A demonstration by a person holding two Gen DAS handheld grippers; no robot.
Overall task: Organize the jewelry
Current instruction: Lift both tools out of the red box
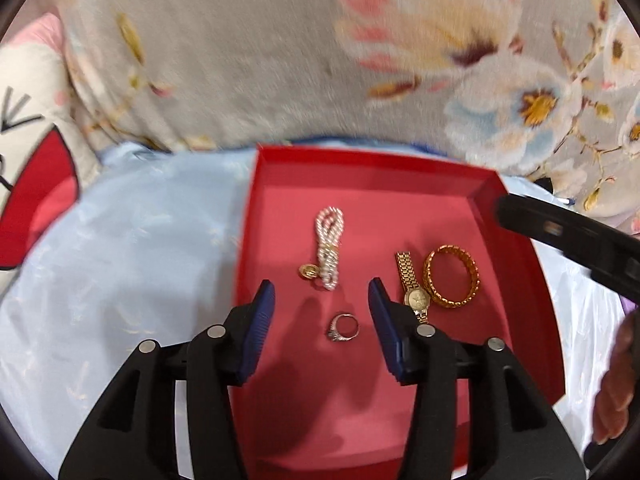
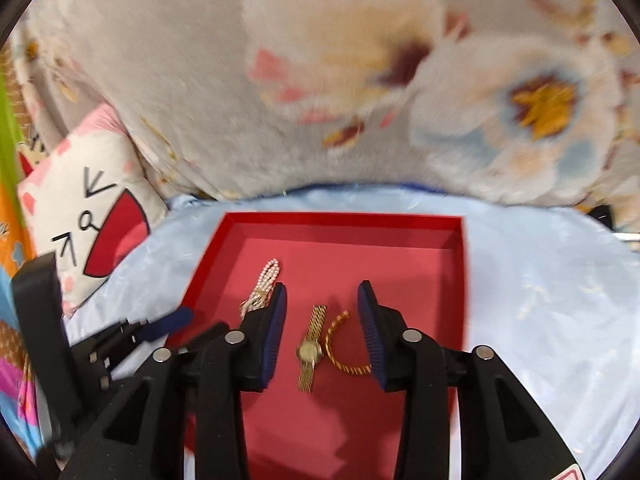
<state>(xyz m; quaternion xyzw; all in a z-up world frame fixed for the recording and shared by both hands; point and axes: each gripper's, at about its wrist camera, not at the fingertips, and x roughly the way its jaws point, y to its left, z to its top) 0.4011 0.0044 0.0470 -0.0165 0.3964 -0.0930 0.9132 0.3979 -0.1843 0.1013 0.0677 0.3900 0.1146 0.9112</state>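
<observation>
Left wrist view: the left claw (image 1: pixel 322 294) hangs open and empty above a red tray (image 1: pixel 532 264) on a pale blue sheet (image 1: pixel 132 248). A ring (image 1: pixel 344 327) lies between its fingers, nearer the tray's near edge; a pearl necklace (image 1: pixel 329 246) lies toward the middle. Toward the tray's right edge, a gold watch (image 1: pixel 414 286) lies just beside a gold bangle (image 1: pixel 451 276). The right claw (image 2: pixel 322 300) is also open, empty, over watch and bangle.

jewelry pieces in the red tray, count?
4. Pearl strand toward the tray's far left, ring nearest the camera, watch beside the gold bangle at right. None seems hidden.
</observation>
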